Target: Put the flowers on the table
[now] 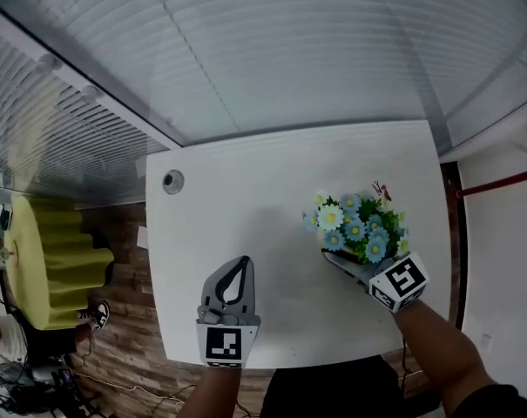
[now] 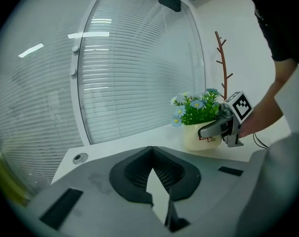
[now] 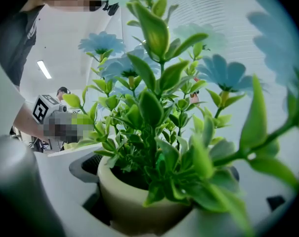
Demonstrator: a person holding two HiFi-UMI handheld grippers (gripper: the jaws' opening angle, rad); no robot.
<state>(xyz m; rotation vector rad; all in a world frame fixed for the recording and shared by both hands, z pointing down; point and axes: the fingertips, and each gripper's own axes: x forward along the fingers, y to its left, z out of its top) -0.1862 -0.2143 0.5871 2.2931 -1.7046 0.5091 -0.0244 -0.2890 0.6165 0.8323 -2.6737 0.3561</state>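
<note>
Your right gripper [image 1: 346, 264] clamps the cream pot of blue flowers [image 3: 134, 201]; only the left gripper view shows it standing on the white table [image 2: 154, 139]; left gripper [image 2: 150, 149] closed, empty.

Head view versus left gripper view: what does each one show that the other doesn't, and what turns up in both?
Only the head view shows the left gripper from above, a yellow chair and wooden floor. Only the left gripper view shows the cream side of the pot, a branch-shaped stand and its own jaws shut, empty. Both show the flowers, the right gripper shut on the pot, the white table and the blinds.
</note>
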